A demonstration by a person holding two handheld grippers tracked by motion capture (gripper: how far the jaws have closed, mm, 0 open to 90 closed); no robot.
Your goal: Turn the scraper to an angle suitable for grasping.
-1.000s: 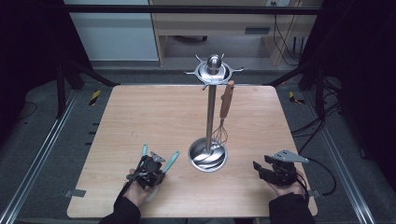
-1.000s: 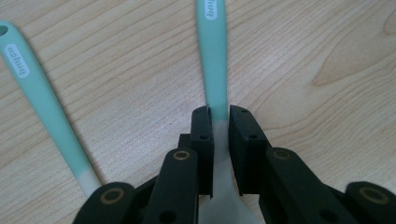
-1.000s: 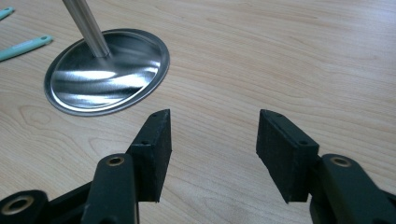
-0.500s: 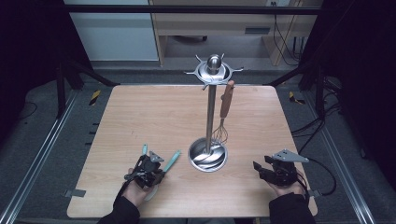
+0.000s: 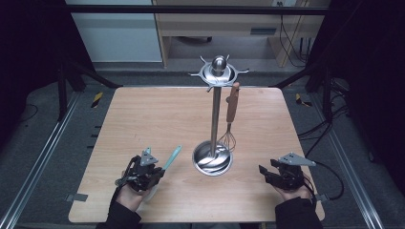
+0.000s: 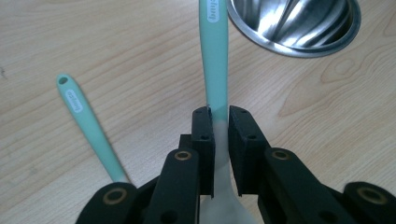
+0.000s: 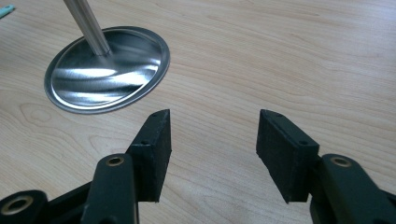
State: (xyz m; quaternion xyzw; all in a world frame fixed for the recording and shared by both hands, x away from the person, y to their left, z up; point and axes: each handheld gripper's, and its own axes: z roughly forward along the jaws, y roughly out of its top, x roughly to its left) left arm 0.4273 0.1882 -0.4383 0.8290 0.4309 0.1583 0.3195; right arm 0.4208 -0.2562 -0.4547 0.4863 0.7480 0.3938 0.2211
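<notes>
Pale wood grain covers the desk (image 5: pixel 157 114), ringed by dark floor and metal rails. At about 7 o'clock on it, the left gripper (image 6: pixel 219 116) is clamped tight on the neck of a teal-handled spatula (image 6: pixel 214 56), whose handle runs out toward 1 o'clock, ending just beside the steel stand's round base (image 6: pixel 299 28). A second teal spatula (image 6: pixel 86 123) lies flat on the desk toward 10 o'clock of the jaws. At 5 o'clock, the right gripper (image 7: pixel 212 140) sits with jaws wide and nothing between them. A wooden-handled whisk (image 5: pixel 230 114) hangs from the stand (image 5: pixel 216 105).
</notes>
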